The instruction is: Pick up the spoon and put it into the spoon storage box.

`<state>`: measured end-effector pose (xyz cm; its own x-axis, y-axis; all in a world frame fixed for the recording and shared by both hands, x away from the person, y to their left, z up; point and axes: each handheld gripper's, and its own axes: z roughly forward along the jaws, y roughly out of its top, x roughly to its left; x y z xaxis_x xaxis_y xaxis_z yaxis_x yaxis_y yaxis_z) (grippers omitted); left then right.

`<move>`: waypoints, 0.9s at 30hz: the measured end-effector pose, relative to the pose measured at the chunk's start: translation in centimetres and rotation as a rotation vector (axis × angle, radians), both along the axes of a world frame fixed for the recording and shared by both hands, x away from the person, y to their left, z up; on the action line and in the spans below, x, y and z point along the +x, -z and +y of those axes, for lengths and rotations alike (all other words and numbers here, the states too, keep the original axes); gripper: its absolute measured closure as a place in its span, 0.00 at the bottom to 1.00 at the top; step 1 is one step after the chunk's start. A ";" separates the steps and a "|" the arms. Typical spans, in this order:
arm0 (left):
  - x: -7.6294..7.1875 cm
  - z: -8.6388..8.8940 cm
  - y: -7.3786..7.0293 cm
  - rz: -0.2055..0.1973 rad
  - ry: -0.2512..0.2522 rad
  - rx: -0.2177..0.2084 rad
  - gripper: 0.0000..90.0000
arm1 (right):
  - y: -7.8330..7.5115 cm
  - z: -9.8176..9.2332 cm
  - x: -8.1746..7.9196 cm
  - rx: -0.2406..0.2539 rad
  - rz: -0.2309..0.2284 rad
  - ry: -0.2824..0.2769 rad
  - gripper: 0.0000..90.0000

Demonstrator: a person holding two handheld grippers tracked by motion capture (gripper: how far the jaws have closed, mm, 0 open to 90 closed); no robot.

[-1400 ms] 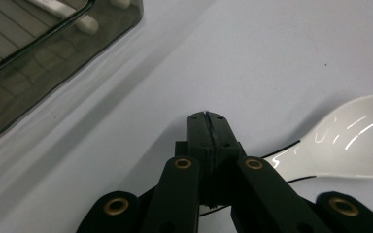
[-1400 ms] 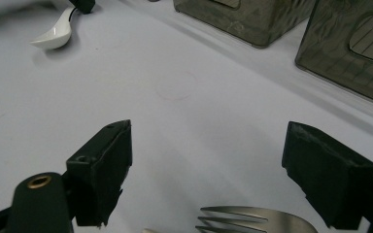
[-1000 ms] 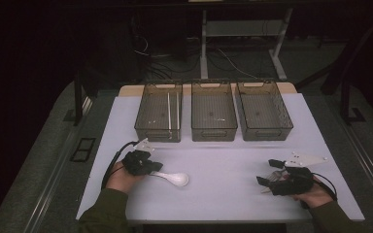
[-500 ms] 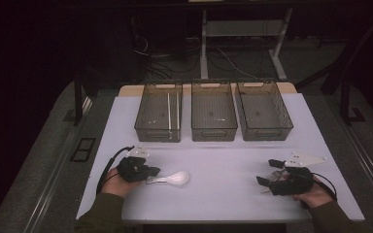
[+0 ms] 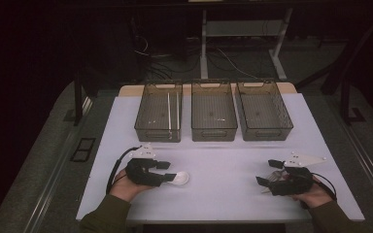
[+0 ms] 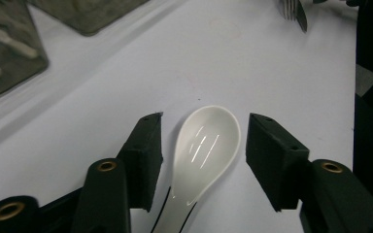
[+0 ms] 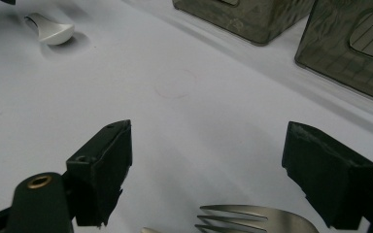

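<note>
We see a white tabletop (image 5: 223, 145) with three smoky clear bins along its far edge: the left bin (image 5: 159, 118) holds pale sticks, the middle bin (image 5: 213, 116) and the right bin (image 5: 263, 116) sit just beside it in a row. We can read no brand, label or writing anywhere on them.

Near the tabletop's front left corner, our left gripper (image 5: 167, 171) lies low, and its jaws have just been opening. In the left gripper view they stand partly apart on either side of the white ceramic spoon (image 6: 205, 150), whose bowl lies on the tabletop between the pads with a gap at each side, so nothing is gripped.

Near the front right corner, our right gripper (image 5: 268, 173) has its jaws spread wide. In the right gripper view the metal fork (image 7: 255, 219) lies on the tabletop between them, tines showing, with neither pad touching it.
</note>
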<state>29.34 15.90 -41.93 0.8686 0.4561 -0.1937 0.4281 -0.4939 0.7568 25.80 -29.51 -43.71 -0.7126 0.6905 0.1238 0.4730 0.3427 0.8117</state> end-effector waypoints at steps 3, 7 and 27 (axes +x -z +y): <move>0.1 -0.3 0.4 0.006 0.001 0.023 0.50 | 0.0 0.0 0.0 0.000 0.001 0.000 0.20; 0.4 -0.6 1.1 0.020 0.010 0.042 0.50 | 0.0 0.1 0.0 -0.005 0.001 -0.005 0.20; 0.7 -1.6 2.2 0.021 0.029 0.112 0.54 | 0.1 0.0 0.1 -0.006 0.005 -0.004 0.20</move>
<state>30.00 14.30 -44.13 0.8780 0.4506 -0.1617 0.4279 -0.5872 0.6871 25.86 -29.47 -43.79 -0.7144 0.6887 0.1236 0.4762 0.3490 0.8071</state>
